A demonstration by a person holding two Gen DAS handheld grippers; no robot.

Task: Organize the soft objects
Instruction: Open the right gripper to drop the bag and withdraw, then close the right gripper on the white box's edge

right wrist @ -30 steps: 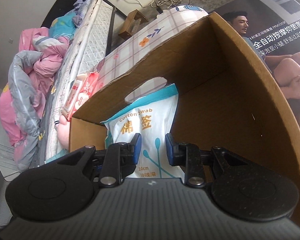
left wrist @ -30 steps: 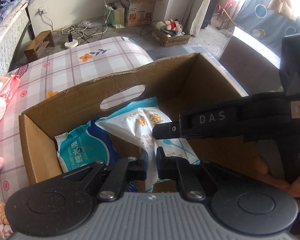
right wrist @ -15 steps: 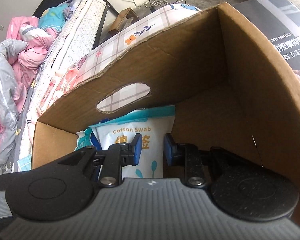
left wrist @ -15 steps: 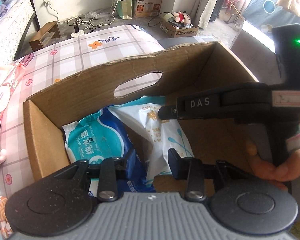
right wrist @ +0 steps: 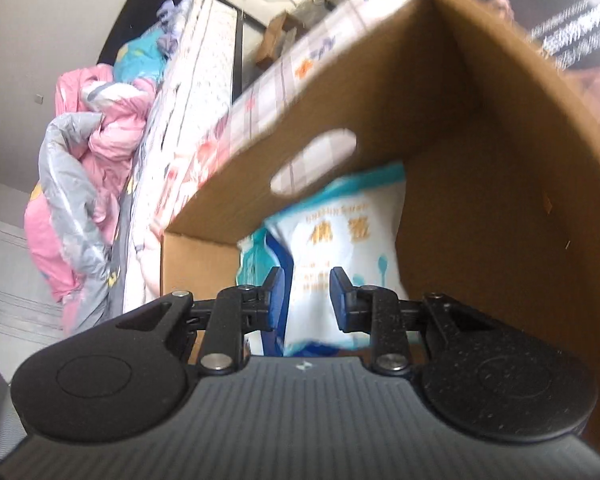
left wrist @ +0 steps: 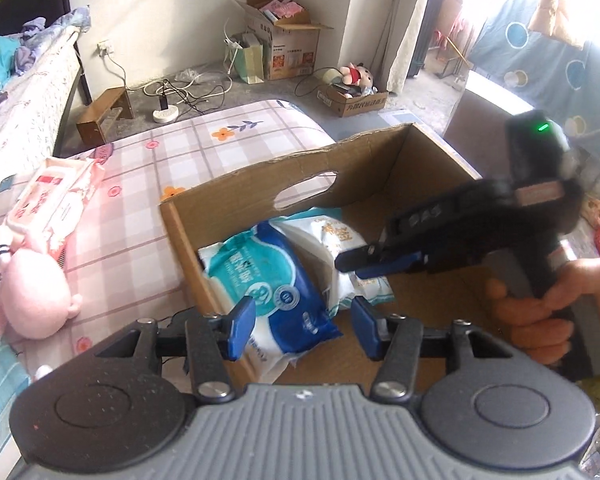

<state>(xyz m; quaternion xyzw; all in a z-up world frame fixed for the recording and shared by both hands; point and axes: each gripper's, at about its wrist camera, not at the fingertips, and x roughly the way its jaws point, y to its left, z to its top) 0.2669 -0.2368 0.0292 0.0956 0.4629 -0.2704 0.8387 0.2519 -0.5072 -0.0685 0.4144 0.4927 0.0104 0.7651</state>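
The left gripper is wide open and holds nothing. The right gripper is open a little, empty too. The blue wipes pack and the white cotton swab bag lie side by side in the cardboard box, against its wall with the handle hole.

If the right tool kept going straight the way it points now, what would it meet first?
Most likely the white cotton swab pack lying in the cardboard box: it sits directly between the open fingers of the right tool. Blur leaves depth uncertain.
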